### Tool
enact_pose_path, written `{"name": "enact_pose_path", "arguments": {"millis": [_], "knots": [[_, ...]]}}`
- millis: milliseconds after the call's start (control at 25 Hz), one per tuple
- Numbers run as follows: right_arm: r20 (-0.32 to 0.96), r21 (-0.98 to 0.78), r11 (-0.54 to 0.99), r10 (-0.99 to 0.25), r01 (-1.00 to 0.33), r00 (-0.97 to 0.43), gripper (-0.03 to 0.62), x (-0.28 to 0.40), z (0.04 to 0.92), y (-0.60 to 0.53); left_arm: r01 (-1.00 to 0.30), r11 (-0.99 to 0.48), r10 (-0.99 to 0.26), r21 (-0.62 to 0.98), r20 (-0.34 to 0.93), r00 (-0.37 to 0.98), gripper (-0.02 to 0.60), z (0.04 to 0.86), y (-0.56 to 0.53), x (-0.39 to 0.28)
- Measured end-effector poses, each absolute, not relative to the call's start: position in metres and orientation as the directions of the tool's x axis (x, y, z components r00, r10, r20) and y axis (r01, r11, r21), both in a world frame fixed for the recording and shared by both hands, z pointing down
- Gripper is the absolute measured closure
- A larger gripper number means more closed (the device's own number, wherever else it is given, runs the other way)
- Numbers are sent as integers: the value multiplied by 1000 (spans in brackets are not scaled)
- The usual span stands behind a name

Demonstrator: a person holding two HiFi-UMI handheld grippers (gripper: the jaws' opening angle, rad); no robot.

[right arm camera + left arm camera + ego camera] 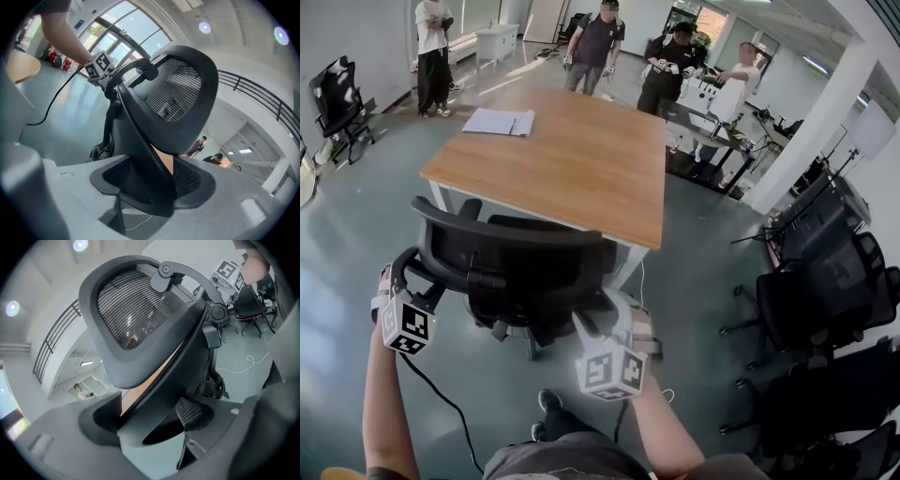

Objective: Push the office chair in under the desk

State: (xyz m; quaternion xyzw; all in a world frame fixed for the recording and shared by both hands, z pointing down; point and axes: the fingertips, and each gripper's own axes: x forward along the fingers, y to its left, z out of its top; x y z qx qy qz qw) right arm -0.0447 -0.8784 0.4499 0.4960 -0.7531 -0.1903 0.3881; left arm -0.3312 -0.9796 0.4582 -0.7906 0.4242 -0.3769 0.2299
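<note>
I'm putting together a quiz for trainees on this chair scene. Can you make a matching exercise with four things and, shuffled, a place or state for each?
Things:
1. office chair
2. desk
3. sheets of paper
4. left gripper

Places or states:
A. lying near the desk's far left corner
B. wooden top, beyond the chair
C. closed on the chair's back frame
D. black, mesh back, facing the desk

Pairs: 1-D, 2-B, 3-A, 4-C

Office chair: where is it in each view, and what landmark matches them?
Head view: office chair at lower centre, just before the desk.
Left gripper view: the chair fills the middle.
Right gripper view: the chair fills the middle.
Shared landmark: the desk's wooden top, an orange sliver behind the chair in both gripper views.
</note>
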Motion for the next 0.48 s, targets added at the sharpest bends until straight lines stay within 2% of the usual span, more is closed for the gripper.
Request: {"name": "enact_pose_path", "arguments": {"millis": [480], "knots": [[403, 668, 394, -905, -631, -139, 322, -65, 443, -926, -456, -551, -821, -699, 356, 446, 196, 455, -1047, -342]]}}
